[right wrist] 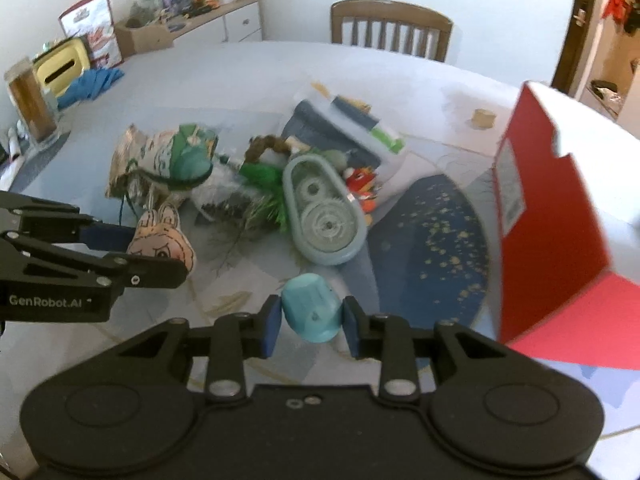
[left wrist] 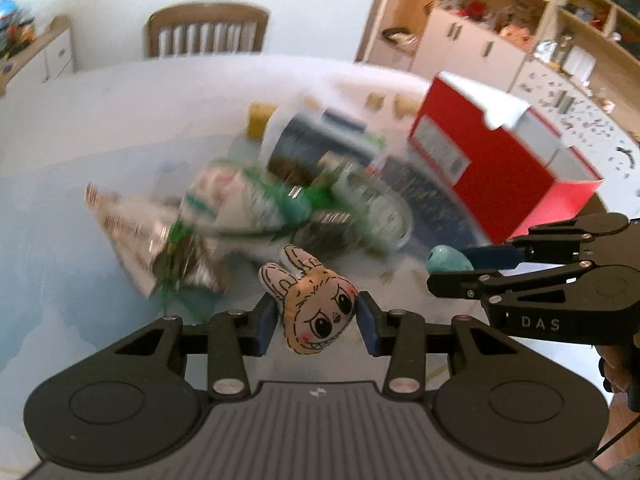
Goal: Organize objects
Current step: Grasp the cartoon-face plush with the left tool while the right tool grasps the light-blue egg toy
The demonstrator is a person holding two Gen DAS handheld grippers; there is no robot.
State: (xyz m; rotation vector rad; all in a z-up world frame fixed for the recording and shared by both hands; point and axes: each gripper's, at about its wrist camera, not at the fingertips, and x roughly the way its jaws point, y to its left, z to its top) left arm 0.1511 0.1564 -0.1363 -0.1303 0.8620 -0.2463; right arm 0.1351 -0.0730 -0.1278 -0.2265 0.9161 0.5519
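A small plush toy with rabbit ears and a grimacing face point(left wrist: 316, 304) sits between the blue pads of my left gripper point(left wrist: 317, 322), which is shut on it just above the table. From the right wrist view the same toy point(right wrist: 164, 240) shows in the left gripper point(right wrist: 160, 254). My right gripper point(right wrist: 312, 320) is shut on a teal, cup-shaped plastic piece point(right wrist: 310, 308); its pads press both sides. The right gripper point(left wrist: 450, 268) and the teal piece point(left wrist: 444, 258) also show at the right of the left wrist view.
A red cardboard box point(right wrist: 552, 220) stands open at the right. A heap of things lies mid-table: a grey-blue gear case point(right wrist: 324, 216), foil snack bags point(right wrist: 168, 156), green tinsel, a dark pouch. The table point(right wrist: 200, 80) has a pale cloth; a wooden chair point(right wrist: 390, 28) stands behind.
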